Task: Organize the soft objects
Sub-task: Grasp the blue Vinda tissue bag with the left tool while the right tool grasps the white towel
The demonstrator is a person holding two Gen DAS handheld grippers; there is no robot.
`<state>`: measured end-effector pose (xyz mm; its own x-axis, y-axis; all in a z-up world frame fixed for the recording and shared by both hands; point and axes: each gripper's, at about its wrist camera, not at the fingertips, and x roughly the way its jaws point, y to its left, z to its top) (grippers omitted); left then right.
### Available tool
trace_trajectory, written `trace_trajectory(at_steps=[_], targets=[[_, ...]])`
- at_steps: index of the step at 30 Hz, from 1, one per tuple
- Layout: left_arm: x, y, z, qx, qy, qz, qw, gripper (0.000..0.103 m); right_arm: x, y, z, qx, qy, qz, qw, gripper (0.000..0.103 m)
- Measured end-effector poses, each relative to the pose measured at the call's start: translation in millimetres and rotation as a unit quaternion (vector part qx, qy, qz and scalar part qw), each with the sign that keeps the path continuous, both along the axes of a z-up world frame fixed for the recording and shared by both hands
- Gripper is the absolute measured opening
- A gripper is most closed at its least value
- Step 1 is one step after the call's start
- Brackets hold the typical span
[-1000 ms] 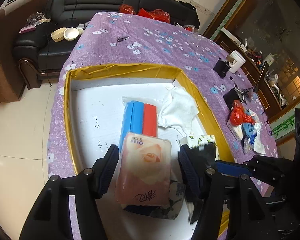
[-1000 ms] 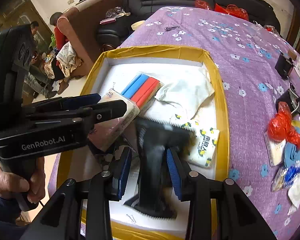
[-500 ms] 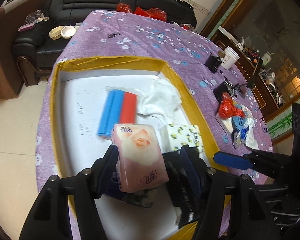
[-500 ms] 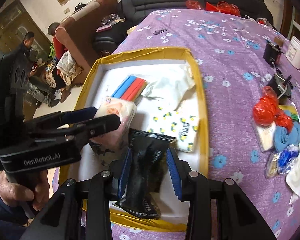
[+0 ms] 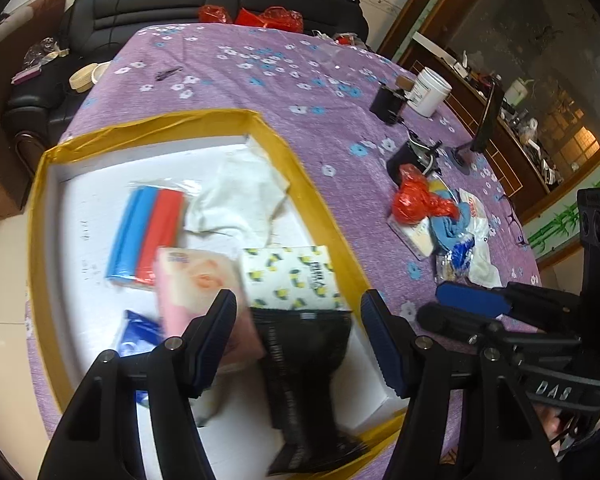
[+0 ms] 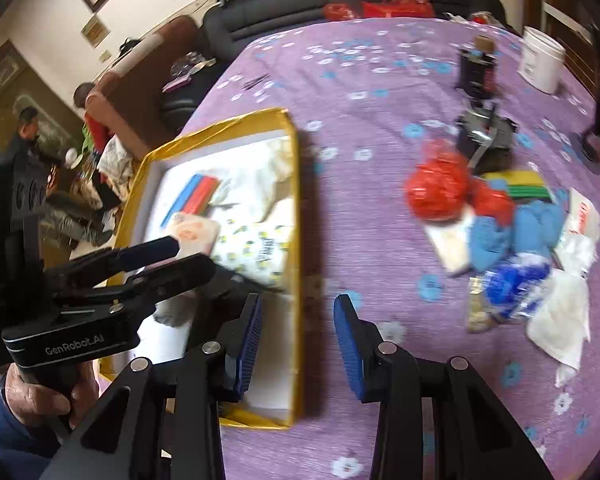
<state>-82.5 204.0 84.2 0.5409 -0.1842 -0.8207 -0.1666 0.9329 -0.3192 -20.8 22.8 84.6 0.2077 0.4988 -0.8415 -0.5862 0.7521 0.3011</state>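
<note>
A yellow-rimmed tray (image 5: 308,184) with a white floor holds a blue-and-red pack (image 5: 148,232), a white cloth (image 5: 240,200), a pink tissue pack (image 5: 196,280), a lemon-print tissue pack (image 5: 288,276) and a black packet (image 5: 304,360). My left gripper (image 5: 300,336) hangs open above the black packet, not touching it; the pink pack lies just left of its left finger. My right gripper (image 6: 300,344) is open and empty over the tray's right rim (image 6: 296,200) and the purple cloth. To its right lies a pile with a red bag (image 6: 440,188) and a blue cloth (image 6: 512,232).
The purple flowered tablecloth (image 5: 260,64) covers the table. Black gadgets (image 5: 388,104) and a white tub (image 5: 428,92) stand at the far right. A black sofa (image 5: 180,4) is behind the table. People sit at the left of the right wrist view.
Both grippers moved right. The right one left the black packet lying in the tray and now has nothing between its fingers. The left one slid from over the pink pack to over the black packet.
</note>
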Motion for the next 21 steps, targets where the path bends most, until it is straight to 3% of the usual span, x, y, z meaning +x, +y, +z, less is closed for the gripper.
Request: trace_trajectory(at_steps=[6, 10, 13, 16, 21], targets=[[8, -22, 4, 0.005, 0.000, -0.013, 0.9999, 0.064, 35, -54, -2, -0.002, -0.001, -0.069, 0.998, 0.040], [11, -36, 4, 0.010, 0.004, -0.026, 0.9996, 0.064, 75, -93, -15, -0.041, -0.019, -0.125, 0.991, 0.040], [12, -50, 2, 0.016, 0.006, -0.038, 0.9991, 0.064, 100, -111, -29, -0.046, -0.007, -0.149, 0.988, 0.040], [14, -62, 1, 0.018, 0.011, -0.051, 0.9985, 0.064, 105, -110, -43, -0.034, 0.024, -0.133, 0.990, 0.040], [19, -80, -1, 0.017, 0.014, -0.077, 0.9968, 0.070, 66, -91, -48, 0.009, 0.084, -0.033, 0.996, 0.040]])
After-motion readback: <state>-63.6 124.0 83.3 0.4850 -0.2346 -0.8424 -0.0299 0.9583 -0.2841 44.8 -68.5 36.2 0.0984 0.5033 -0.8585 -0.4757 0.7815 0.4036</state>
